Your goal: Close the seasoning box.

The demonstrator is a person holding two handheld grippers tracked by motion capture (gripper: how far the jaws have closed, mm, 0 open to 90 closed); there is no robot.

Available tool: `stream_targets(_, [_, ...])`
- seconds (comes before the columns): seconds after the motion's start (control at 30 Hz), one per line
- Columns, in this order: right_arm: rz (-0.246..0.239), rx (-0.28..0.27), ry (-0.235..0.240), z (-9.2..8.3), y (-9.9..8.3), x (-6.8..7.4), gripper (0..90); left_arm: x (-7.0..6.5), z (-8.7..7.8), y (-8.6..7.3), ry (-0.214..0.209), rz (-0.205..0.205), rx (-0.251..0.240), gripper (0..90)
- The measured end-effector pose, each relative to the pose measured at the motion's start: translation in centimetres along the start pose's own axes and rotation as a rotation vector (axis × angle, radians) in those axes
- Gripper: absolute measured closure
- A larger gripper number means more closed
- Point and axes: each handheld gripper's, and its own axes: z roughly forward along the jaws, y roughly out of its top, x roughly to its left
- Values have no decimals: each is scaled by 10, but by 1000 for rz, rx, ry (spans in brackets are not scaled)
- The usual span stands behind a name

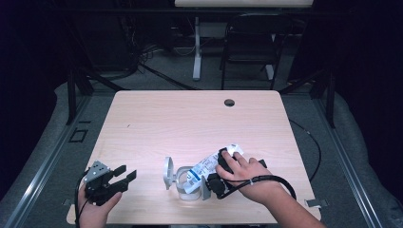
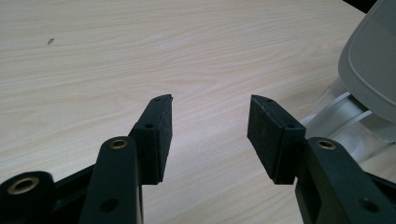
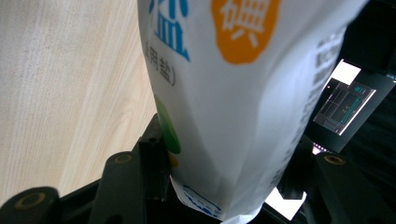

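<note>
Gripping the salt bag (image 1: 209,165) tilted over the clear lidded container (image 1: 183,183), the right tool (image 1: 219,172) risks spilling salt onto the desk (image 1: 190,118) beside its jaws, while the left tool (image 1: 124,174) waits released.

The high view looks forward and down on the table (image 1: 157,118). Each gripper view sits close, low over that same table.

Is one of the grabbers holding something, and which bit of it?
Yes. The right gripper has its jaws closed on the white bag, gripping it across one end. The left gripper holds nothing; its jaws are open over the table.
</note>
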Motion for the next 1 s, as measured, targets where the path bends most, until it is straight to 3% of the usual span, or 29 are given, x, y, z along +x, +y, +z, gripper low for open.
stream_targets(1.0, [-12, -3, -7, 0, 1, -1, 490, 0, 0, 0, -1, 0, 0, 505])
